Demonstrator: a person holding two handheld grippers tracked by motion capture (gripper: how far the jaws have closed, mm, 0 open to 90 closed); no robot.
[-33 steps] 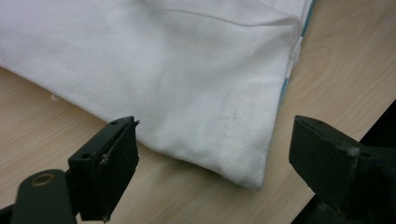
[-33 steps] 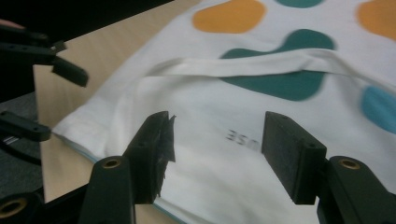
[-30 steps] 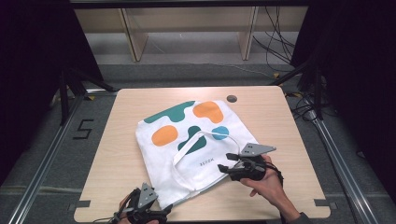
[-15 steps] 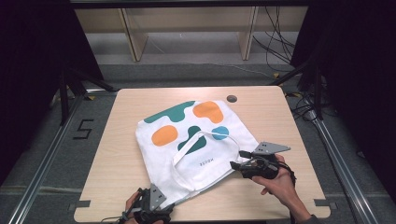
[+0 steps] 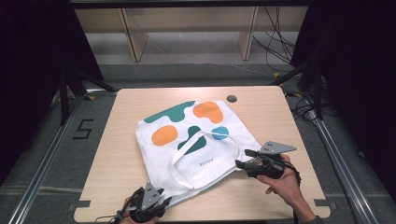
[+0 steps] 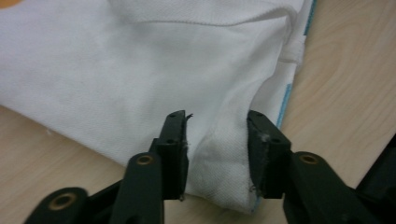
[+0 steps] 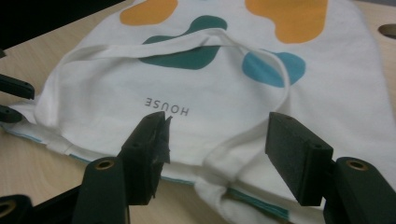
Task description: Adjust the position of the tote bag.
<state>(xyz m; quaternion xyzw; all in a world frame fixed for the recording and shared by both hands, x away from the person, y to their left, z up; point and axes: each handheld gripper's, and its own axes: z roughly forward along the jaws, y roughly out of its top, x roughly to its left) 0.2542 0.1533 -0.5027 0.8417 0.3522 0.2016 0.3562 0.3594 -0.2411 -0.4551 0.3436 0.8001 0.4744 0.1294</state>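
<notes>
- Left gripper (image 6: pixel 216 154) jaws just closing around a bunched corner of the white tote bag (image 5: pixel 196 144), fabric between them, pads at the cloth yet not clearly pinching; right gripper (image 7: pixel 219 158) jaws spread, unclenched, over the bag's hem and strap.
- Light wooden table (image 5: pixel 116 140) carrying the bag, lying flat near the middle, printed side up.
- Orange, green and blue blobs on the bag, strap (image 5: pixel 184 147) looped across it.
- Small dark hole (image 5: pixel 231 99) near the table's far edge.
</notes>
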